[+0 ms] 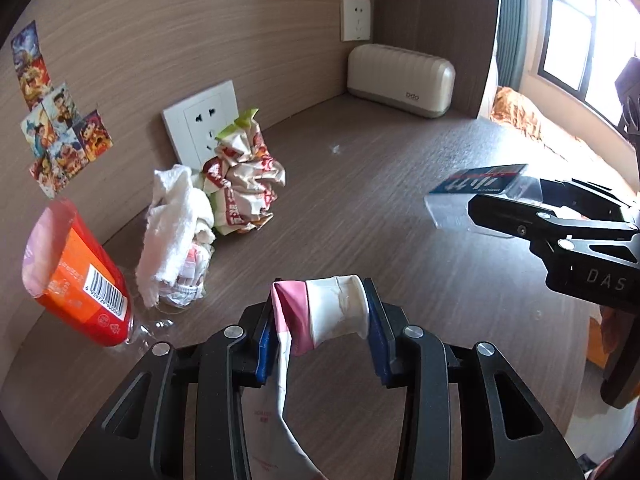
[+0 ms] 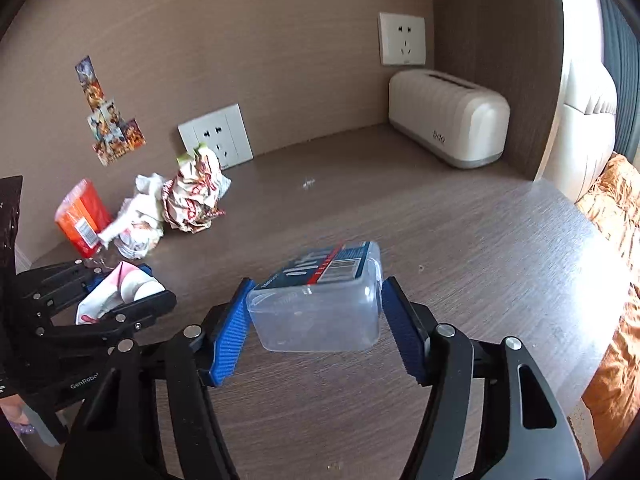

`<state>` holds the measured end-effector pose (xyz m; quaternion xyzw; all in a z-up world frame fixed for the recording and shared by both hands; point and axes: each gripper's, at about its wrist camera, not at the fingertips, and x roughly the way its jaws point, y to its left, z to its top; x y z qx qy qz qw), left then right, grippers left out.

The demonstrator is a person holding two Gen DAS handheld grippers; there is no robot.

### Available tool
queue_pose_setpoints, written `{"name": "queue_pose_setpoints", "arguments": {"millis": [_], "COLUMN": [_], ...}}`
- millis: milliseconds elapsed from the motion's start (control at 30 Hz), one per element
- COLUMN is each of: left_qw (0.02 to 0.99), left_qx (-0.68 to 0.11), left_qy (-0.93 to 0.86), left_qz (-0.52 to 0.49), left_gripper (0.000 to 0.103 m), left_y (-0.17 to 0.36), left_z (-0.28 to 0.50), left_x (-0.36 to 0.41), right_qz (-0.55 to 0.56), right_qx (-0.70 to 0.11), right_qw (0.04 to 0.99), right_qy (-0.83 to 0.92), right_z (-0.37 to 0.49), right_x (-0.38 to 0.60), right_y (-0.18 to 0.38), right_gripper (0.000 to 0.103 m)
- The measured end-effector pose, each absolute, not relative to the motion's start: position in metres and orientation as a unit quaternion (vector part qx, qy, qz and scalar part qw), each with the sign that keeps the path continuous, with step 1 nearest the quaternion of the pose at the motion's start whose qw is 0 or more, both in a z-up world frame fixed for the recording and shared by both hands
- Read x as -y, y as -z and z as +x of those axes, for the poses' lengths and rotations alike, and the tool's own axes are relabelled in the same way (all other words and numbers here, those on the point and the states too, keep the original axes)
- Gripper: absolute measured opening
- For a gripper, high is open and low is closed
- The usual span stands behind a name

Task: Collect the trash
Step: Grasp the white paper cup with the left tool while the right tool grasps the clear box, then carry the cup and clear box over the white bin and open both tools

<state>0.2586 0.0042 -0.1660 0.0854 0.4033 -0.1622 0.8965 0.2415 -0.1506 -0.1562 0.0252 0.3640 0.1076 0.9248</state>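
A crushed pink-and-white paper cup (image 1: 336,312) sits squeezed between the blue pads of my left gripper (image 1: 320,320), which is shut on it; the flattened paper hangs down toward the camera. In the right wrist view that left gripper (image 2: 128,288) shows at the left with the cup (image 2: 132,284). My right gripper (image 2: 316,312) has both blue pads against a tilted clear plastic box (image 2: 320,312) with a blue label. The left wrist view shows the box (image 1: 476,196) at the right gripper's (image 1: 504,196) tips over the brown desk (image 1: 360,208).
Against the back wall lie a crumpled red-and-white wrapper (image 1: 244,184), a white tissue wad (image 1: 176,224) and an orange-red packet (image 1: 80,276). A beige ribbed case (image 1: 400,80) stands in the far corner. Wall sockets (image 1: 200,120) and stickers (image 1: 60,120) line the wall. Orange fabric (image 2: 616,208) lies beyond the desk's right edge.
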Motion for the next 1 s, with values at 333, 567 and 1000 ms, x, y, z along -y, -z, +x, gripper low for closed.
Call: {"name": "queue_pose_setpoints", "arguments": {"millis": [333,567,1000], "left_qw": [0.901,0.900,0.862], "left_qx": [-0.384,-0.365,-0.356], "left_qy": [0.186,0.223,0.337], "left_qz": [0.084,0.091,0.130], "left_gripper": [0.037,0.037,0.037], "left_y": [0.139,0.119,0.124], "left_z": [0.218,0.180,0.099], "left_x": [0.019,0.055,0.168], "right_qz": [0.018,0.017,0.054], "right_qx": [-0.335,-0.313,-0.320], "right_qw": [0.936,0.947,0.945], "right_qy": [-0.102,-0.072,0.031], "right_z": [0.198,0.146,0.038], "right_x": [0.170,0.202,0.297], "right_y": [0.126,0.100,0.102], "right_gripper": [0.063,0.063,0.063]}}
